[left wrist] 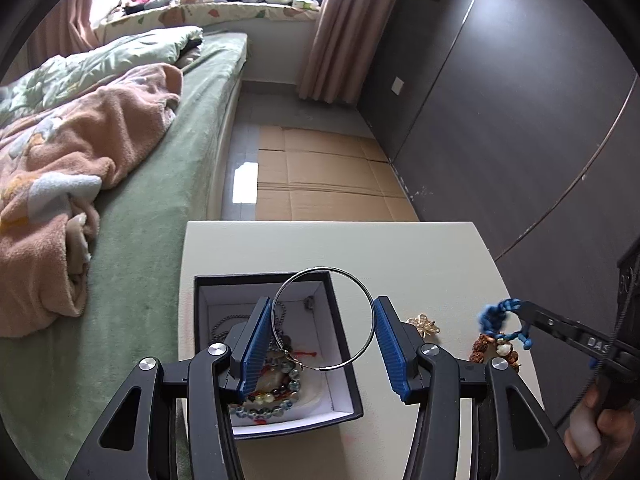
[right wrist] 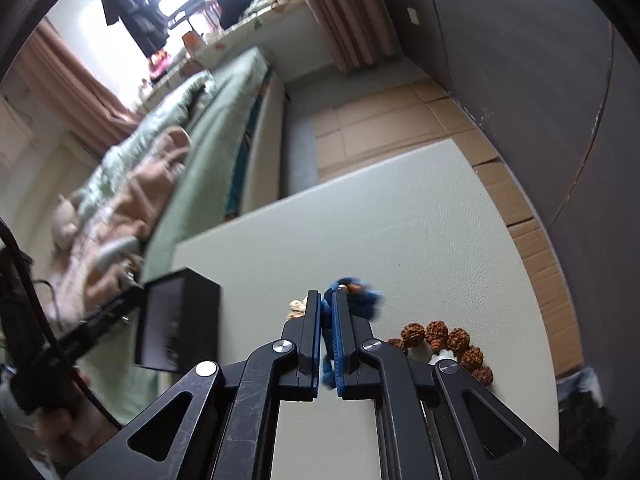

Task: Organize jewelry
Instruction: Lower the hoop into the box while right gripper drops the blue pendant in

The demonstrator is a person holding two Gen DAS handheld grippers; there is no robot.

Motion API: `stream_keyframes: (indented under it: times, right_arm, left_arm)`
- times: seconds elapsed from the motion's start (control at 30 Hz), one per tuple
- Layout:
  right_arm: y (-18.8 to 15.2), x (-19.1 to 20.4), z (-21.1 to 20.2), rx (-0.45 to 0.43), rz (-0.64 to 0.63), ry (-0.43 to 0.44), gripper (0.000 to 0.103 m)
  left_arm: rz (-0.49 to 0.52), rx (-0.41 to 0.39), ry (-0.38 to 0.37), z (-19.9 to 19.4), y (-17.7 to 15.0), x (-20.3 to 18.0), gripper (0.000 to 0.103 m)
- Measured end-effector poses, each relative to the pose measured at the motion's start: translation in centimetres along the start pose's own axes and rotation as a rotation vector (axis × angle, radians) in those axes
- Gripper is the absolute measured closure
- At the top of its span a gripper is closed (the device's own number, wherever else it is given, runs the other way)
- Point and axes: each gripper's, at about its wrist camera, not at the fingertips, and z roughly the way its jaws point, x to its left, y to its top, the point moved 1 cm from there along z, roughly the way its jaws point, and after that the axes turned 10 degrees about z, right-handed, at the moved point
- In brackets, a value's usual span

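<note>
Over the box (left wrist: 344, 364) at the table's (left wrist: 420, 248) left edge, left gripper (left wrist: 322, 334) spans a bangle (left wrist: 362, 284), likely for dropping in. Right gripper (right wrist: 327, 312), at the right edge, is clenched on blue cord (right wrist: 366, 300), seemingly lifted clear of the beads (right wrist: 452, 338). White table; bed (left wrist: 152, 216) left, cardboard (left wrist: 320, 176) beyond.

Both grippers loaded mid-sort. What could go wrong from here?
1. The bangle is pinched only at its rim by the left gripper, half over the box edge; it may spring out.
2. The blue cord dangles from the right gripper and could snag the brown beads.
</note>
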Motion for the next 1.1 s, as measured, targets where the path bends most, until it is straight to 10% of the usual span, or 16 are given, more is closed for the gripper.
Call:
stream_keyframes:
  times: [0.43,0.67,1.1]
  right_arm:
    - [-1.2,3.2,-2.0,-0.055,0.030,0.311,0.096]
    - [-1.8,5.7,-1.1,-0.056,-0.001,0.369,0.096]
    - [-4.3,12.3,3.8,0.029,-0.044,0.438,0.096]
  left_arm:
    - [-0.007,0.005,0.027,-1.6,-1.0,1.9,0.050]
    - [-0.064,-0.005,0.004,-2.3,-0.9,3.6,0.020]
    - [-0.105,-0.049,0.038,-4.1,-0.8,6.0,0.020]
